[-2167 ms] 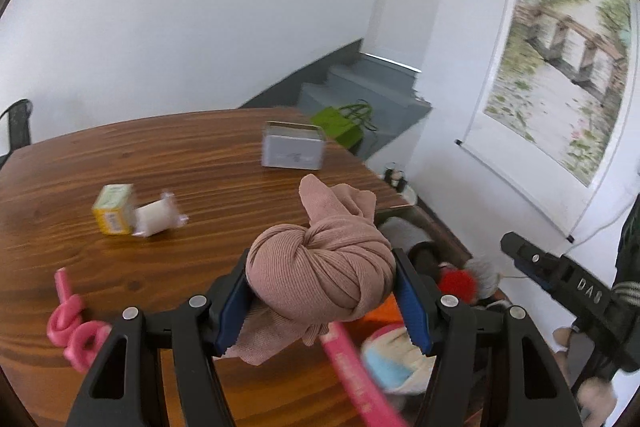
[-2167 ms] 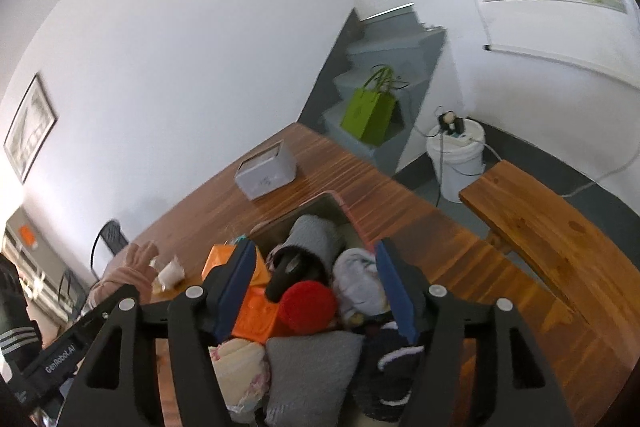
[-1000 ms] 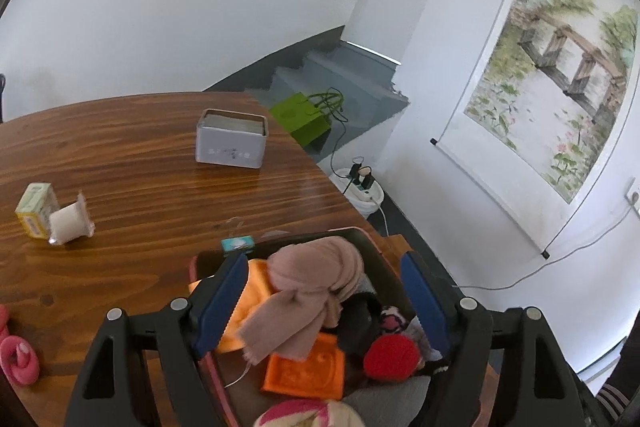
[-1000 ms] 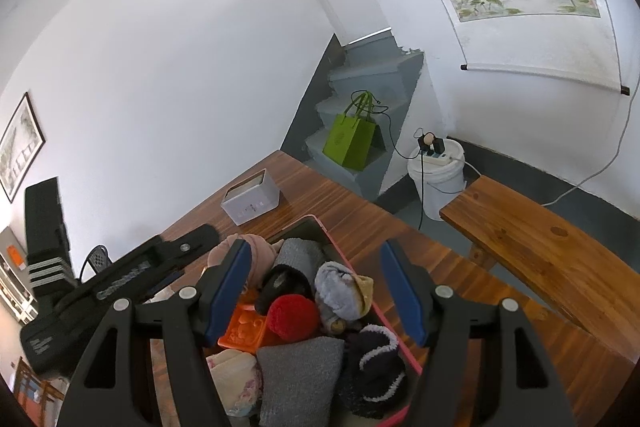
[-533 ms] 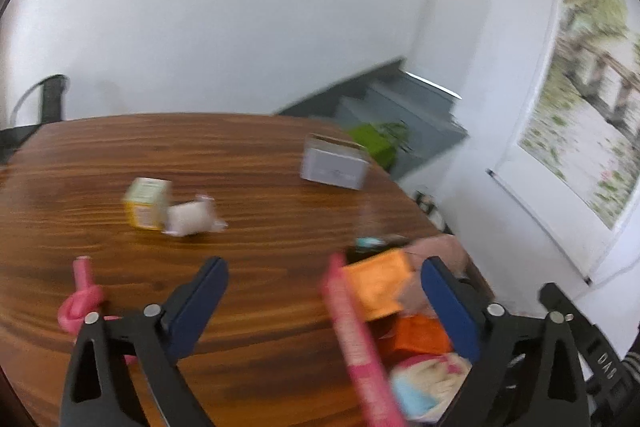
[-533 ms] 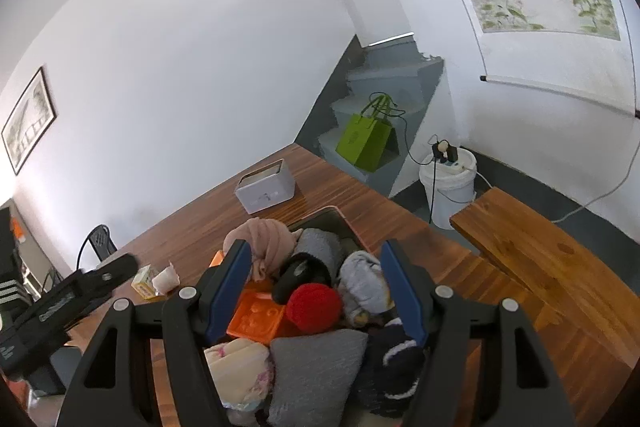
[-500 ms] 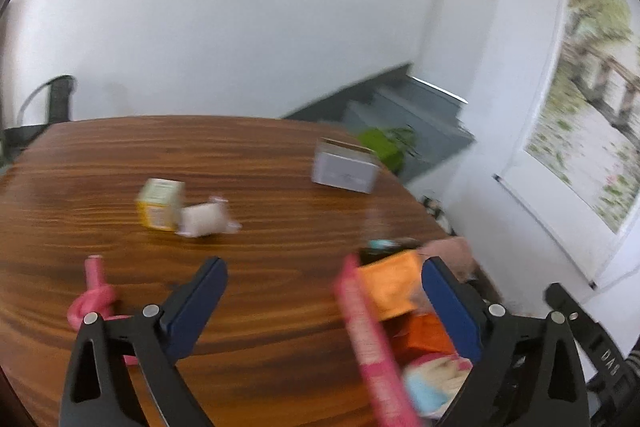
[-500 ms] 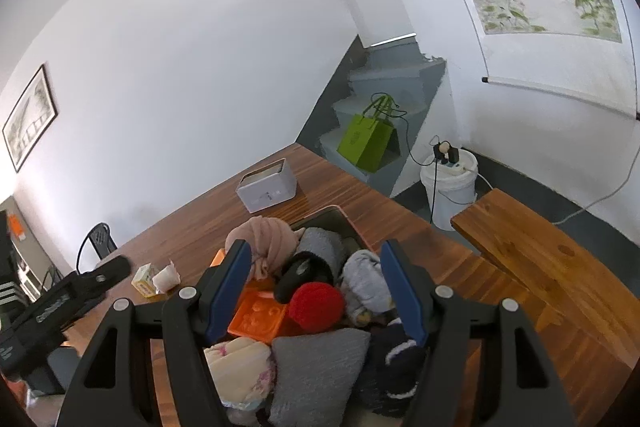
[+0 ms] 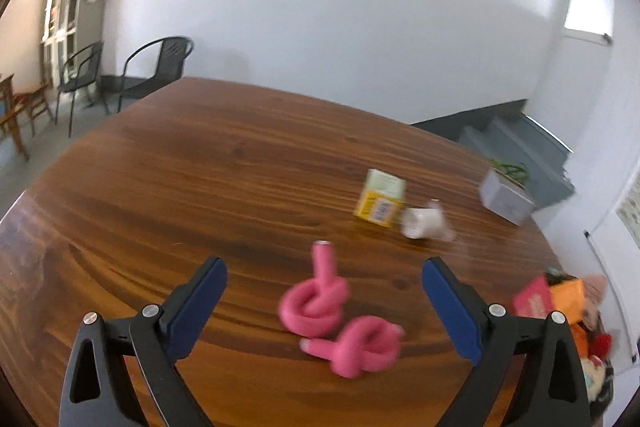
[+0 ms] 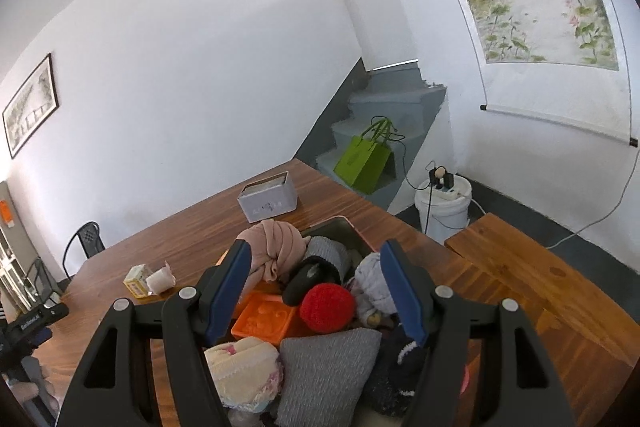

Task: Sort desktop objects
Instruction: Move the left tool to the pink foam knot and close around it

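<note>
We find the left tongs [image 9: 324, 277] spread wide and empty above the desk [image 9: 192, 179], over a knotted pink rope toy [image 9: 340, 319] lying on the wood (blurred). A yellow carton [image 9: 379, 198] and white cup [image 9: 424, 223] lie beyond. The right tongs [image 10: 316, 283] hang apart, holding nothing, over the pink bin [image 10: 344, 223], where the pink cloth bundle [image 10: 276, 247] sits on the pile.

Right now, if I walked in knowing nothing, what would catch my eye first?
Probably the knotted pink foam tube lying on the wooden table, right between the open left tongs. Next, the bin crammed with soft things under the open right tongs, a red pompom and a pink knotted cloth on top.
</note>
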